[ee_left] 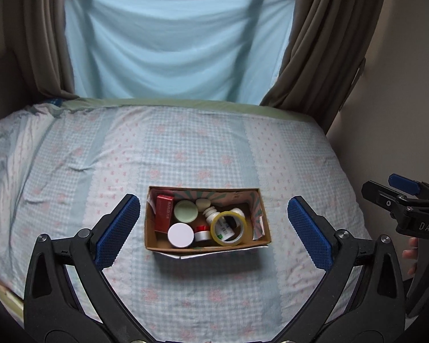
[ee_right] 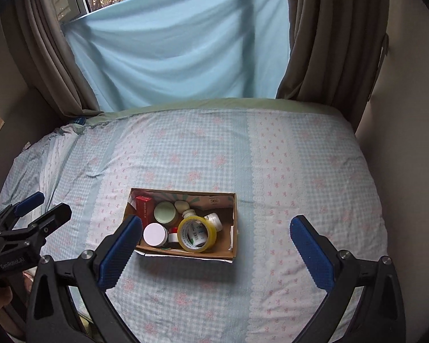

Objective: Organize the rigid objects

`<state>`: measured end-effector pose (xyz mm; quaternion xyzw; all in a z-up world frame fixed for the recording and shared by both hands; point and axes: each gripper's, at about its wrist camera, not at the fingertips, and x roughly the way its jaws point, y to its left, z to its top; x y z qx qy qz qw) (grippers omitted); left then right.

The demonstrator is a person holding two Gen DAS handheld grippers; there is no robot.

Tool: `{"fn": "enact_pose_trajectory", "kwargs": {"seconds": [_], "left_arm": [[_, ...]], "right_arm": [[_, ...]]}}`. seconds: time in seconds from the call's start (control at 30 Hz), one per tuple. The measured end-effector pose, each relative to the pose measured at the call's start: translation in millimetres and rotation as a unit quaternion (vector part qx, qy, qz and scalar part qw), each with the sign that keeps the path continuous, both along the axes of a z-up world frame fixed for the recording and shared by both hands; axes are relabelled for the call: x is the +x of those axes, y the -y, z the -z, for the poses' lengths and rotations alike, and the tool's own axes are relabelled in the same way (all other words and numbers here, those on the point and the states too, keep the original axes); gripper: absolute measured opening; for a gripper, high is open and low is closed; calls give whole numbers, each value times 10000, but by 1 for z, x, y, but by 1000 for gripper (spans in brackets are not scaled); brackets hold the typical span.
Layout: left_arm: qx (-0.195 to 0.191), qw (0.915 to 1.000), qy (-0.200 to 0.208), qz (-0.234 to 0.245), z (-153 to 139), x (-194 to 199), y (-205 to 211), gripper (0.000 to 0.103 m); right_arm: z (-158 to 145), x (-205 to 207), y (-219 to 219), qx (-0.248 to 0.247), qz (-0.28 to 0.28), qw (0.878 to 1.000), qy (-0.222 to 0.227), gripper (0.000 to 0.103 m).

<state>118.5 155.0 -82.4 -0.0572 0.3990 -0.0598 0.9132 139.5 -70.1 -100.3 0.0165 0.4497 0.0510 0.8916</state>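
A cardboard box [ee_left: 264, 235] [ee_right: 234, 245] sits on the bed. Inside lie a red carton [ee_left: 163, 213] [ee_right: 144, 205], a green-lidded jar [ee_left: 186, 211] [ee_right: 164, 211], a white-lidded jar [ee_left: 180, 235] [ee_right: 154, 234], a small red-and-white jar [ee_left: 201, 233], a yellow tape roll [ee_left: 228, 228] [ee_right: 196, 234], white bottles [ee_left: 210, 214] [ee_right: 214, 219] and a pale stone-like piece [ee_left: 203, 203] [ee_right: 181, 205]. My left gripper [ee_left: 214, 225] is open and empty, held above and in front of the box. My right gripper [ee_right: 216, 243] is open and empty, to the right of the box. Each gripper shows at the edge of the other's view.
The bed carries a blue checked sheet [ee_left: 186, 148] [ee_right: 300, 157] with wrinkles at the left. A pale blue cloth [ee_left: 171, 43] hangs over the window behind, between brown curtains [ee_left: 329, 43]. A wall [ee_left: 400, 100] runs along the bed's right side.
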Motion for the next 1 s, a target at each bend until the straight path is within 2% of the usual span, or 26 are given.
{"fn": "enact_pose_trajectory", "kwargs": {"seconds": [0.13,0.27,0.43,0.7,1.0], "left_arm": [[251,9988,420,20,-26,-30,22,103],[440,9971,625,-54,-37,-51,35,103],[341,9959,825,-149,-46,-71,37,103],[450,9929,1093,-108,-57,-87,46,103],[414,9923,1153,-154,-64,-88,43,103]], "right_arm": [[-26,-28,16,-101,132,9994,311,103],[-36,-52,26,-231,214,9979,558,103],[-42,-70,31,-242,168,9967,752,103],[-52,-84,31,-305,202,9939,1043,103],[-59,-86,28,-319,210,9923,1181,103]]}}
